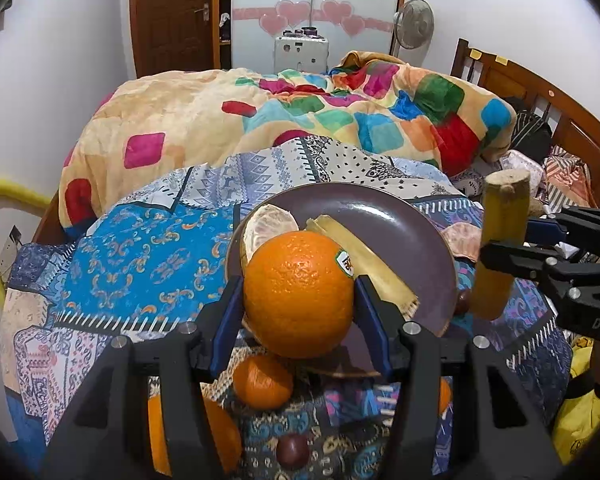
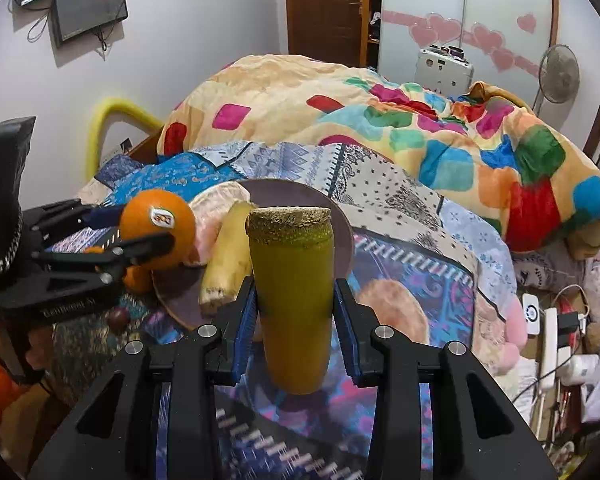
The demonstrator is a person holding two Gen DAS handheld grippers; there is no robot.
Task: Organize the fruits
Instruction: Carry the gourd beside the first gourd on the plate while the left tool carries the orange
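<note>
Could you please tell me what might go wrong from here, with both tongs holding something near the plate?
1. The left tongs grip the round orange by its sides above the plate; it could slip and roll off the bed cover.
2. The plate already holds a peeled citrus piece and a pale stick, so space is tight.
3. The right tongs with the yellow-green cylinder are close to the left; they could collide.

We see the near orange [image 1: 188, 432] only in part behind the left gripper's body, and the plate's [image 1: 400, 216] near rim hides behind the held orange [image 1: 298, 294]. Its sticker [image 1: 345, 264] is too small to read.
</note>
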